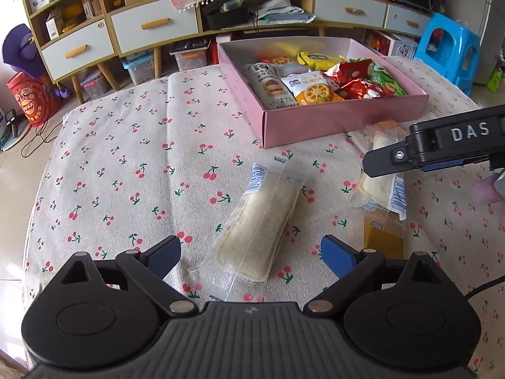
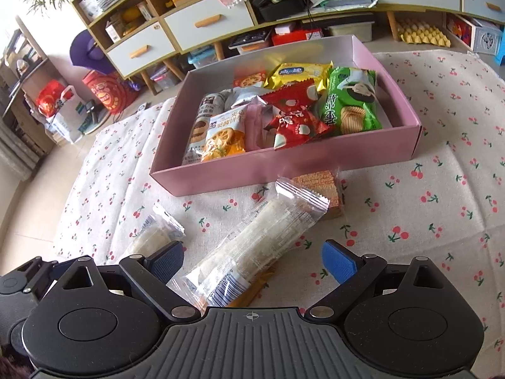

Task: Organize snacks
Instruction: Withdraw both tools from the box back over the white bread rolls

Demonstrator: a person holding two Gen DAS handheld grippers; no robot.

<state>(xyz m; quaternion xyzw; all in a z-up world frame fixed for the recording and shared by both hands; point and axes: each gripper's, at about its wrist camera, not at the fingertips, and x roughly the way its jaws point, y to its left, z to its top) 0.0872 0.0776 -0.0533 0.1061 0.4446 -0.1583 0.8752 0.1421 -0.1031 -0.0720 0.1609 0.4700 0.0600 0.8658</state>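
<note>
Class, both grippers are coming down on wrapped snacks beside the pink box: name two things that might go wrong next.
1. The right gripper straddles a bar lying on an orange packet; it may pinch both.
2. The pink box is crowded near its front, so added snacks may spill over.

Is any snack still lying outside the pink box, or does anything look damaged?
Yes. Two clear-wrapped white pastry packets lie on the cherry tablecloth, outside the pink box. A wafer packet lies partly under the right one. Nothing looks torn or spilled.
</note>
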